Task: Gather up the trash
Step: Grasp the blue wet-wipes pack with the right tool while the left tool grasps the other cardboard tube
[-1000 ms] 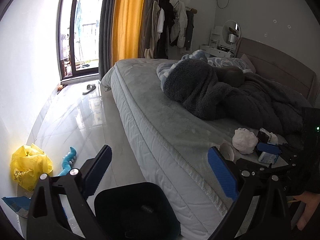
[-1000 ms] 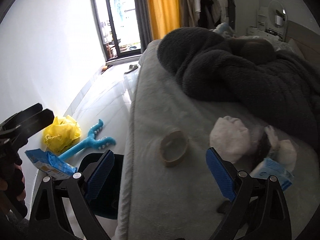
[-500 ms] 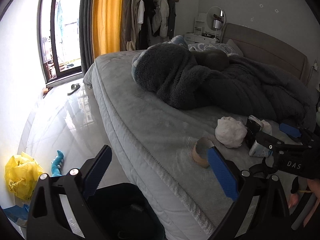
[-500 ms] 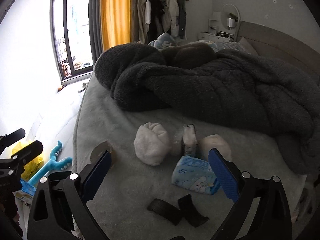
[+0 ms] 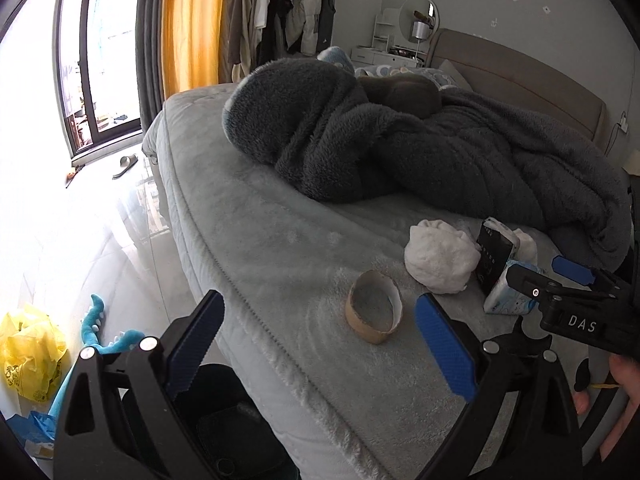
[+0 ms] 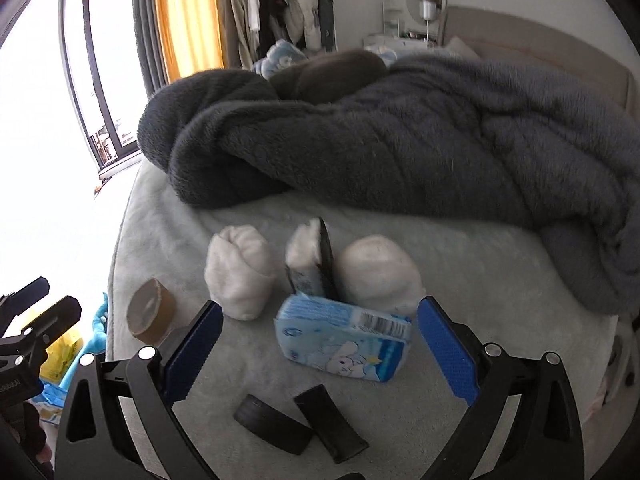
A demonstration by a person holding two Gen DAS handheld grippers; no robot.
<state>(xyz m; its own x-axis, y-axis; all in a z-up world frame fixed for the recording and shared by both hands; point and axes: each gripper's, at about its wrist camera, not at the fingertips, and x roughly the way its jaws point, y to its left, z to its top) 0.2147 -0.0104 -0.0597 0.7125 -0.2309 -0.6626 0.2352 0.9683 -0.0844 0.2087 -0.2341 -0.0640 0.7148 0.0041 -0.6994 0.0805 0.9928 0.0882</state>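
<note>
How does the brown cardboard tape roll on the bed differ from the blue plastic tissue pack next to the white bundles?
The brown cardboard tape roll is a hollow ring; the blue plastic tissue pack is a filled, soft rectangular block. The roll is plain brown, while the pack carries a barcode and a cartoon rabbit. The roll sits near the mattress edge; the pack lies further in, between the open right gripper's fingers. Both rest on the grey bed cover.

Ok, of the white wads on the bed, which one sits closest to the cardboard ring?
The left white wad, just right of the cardboard ring. The other wad lies beyond the upright black-edged pack.
</note>
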